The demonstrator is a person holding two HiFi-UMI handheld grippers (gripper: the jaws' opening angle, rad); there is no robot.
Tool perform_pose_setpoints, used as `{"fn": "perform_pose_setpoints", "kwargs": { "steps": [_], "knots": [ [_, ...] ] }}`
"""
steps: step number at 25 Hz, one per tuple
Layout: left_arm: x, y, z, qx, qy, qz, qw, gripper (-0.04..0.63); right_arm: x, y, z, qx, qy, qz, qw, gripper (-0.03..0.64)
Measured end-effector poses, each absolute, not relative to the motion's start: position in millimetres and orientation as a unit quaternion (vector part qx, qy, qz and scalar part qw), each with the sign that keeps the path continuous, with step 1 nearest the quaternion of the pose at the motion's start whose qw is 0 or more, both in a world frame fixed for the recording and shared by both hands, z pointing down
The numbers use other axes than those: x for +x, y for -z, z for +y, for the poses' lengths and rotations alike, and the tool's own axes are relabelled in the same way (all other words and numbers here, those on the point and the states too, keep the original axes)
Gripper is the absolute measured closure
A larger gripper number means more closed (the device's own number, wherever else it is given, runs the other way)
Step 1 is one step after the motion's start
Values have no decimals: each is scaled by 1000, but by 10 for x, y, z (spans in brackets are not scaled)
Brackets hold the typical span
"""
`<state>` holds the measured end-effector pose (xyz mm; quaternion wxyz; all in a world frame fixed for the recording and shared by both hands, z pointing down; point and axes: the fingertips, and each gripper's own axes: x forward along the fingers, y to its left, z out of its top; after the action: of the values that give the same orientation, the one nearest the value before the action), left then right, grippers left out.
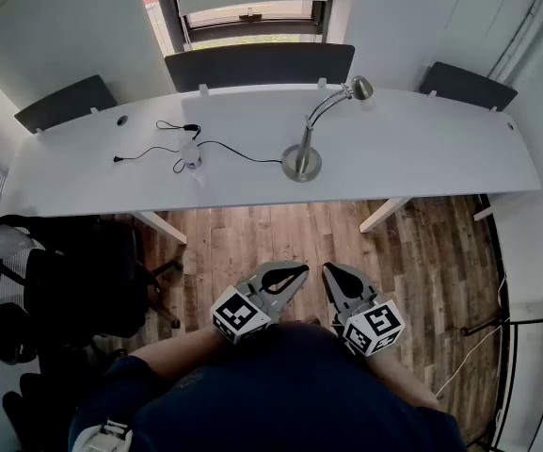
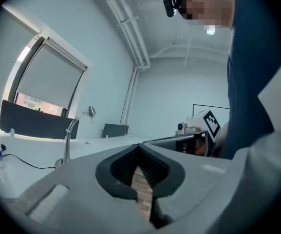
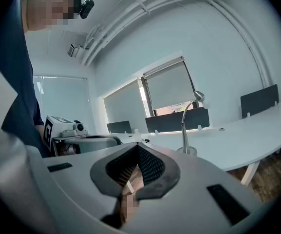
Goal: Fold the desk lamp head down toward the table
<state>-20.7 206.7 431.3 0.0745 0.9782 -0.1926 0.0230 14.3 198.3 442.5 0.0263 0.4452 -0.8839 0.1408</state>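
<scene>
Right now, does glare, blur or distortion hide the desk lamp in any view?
Head view: even daylight, desk lamp sharp, table bowed by the lens. Left gripper view: dark fisheye corners, lamp small but clear. Right gripper view: bright window behind it.

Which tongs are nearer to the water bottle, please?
Left. Both hover off the desk; the left tongs are diagonally right of the water bottle, the right tongs farther right.
</scene>
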Motion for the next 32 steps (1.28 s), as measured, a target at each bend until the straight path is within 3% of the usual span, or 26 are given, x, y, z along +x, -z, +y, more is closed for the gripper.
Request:
{"fn": "perform_pose_setpoints", "kwargs": {
  "steps": [19, 32],
  "knots": [
    [0, -4250, 1970, 973, -18, -217, 71, 589, 367, -4365, 1894, 435, -126, -891, 22, 607],
    [521, -4414, 2075, 964, -21, -255, 77, 589, 891, -4508, 1985, 401, -127, -907, 24, 607]
  ]
}}
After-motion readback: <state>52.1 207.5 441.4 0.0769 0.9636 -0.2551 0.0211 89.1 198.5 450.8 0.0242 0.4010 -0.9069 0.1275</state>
